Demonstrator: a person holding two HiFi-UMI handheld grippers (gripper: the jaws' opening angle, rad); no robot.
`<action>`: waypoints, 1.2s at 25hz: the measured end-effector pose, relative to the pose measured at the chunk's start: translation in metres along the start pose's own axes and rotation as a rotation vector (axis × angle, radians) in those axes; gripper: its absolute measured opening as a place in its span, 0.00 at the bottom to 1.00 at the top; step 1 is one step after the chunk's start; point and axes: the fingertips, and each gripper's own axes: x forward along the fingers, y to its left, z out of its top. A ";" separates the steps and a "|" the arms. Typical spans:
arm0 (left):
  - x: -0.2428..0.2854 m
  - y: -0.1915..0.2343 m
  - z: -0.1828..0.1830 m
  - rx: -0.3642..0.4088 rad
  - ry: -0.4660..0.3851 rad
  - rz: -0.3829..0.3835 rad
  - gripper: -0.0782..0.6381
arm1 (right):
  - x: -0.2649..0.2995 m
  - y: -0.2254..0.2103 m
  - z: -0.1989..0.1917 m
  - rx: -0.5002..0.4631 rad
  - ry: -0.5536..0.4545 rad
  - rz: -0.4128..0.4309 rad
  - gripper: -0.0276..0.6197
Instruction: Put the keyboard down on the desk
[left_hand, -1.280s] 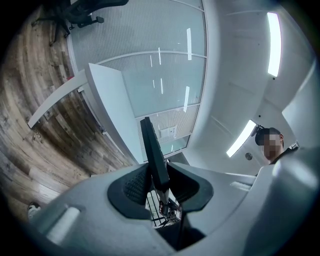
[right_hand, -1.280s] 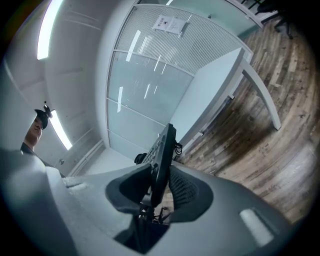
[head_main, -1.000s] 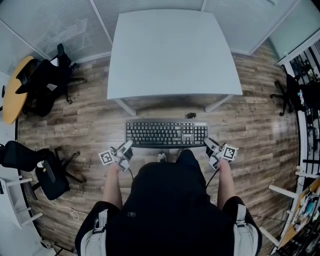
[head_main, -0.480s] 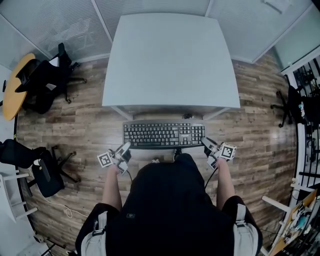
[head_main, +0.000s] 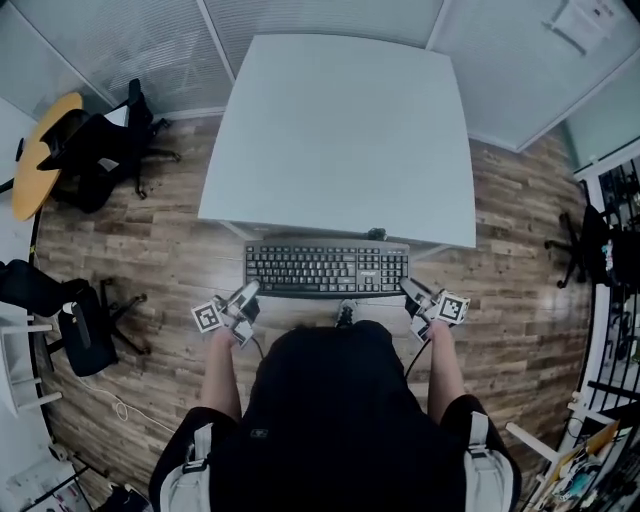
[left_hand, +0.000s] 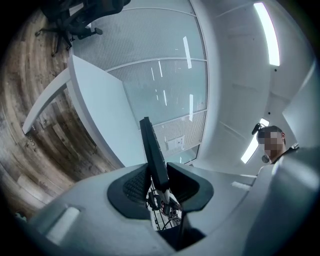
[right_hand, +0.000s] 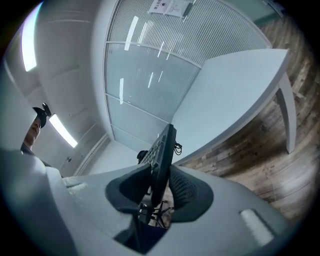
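- The keyboard (head_main: 326, 270) was held level in the air just in front of the desk's (head_main: 340, 130) near edge, with its keys up and its long side parallel to that edge.
- In the head view its far long side ran along the near edge; whether it touched the desk or hung clear of it could not be told from above.
- The left gripper (head_main: 247, 296) had its jaws closed on the keyboard's left end. In the left gripper view the dark pads pressed both faces of the board, which showed only edge-on as a thin black slab.
- The right gripper (head_main: 410, 290) was clamped in the same way on the right end. In the right gripper view a few rows of keys showed on the left face of the slab.
- A dark curl of cable (head_main: 378, 233) lay at the near edge, towards the near right corner; where it ran from there was hidden.
- The person's black top (head_main: 330, 420) covered the floor below the keyboard's near side, and only the forearms (head_main: 222, 375) showed behind the grippers.
- A small pale shape (head_main: 345, 315) just below the keyboard's middle was too small to identify.
- The desk's legs were mostly hidden under its top.
- Black office chairs (head_main: 105, 150) stood well beyond the desk's left edge, beside a round wooden table (head_main: 40, 160) that the picture's edge cut off.
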 end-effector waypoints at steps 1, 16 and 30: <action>0.004 0.000 0.000 0.001 -0.007 0.004 0.24 | 0.001 -0.002 0.007 -0.007 0.008 0.005 0.23; 0.057 0.003 -0.002 0.039 -0.115 0.035 0.24 | 0.015 -0.034 0.075 -0.010 0.096 0.044 0.23; 0.083 0.019 0.022 0.026 -0.113 0.041 0.24 | 0.035 -0.041 0.104 -0.035 0.087 0.049 0.23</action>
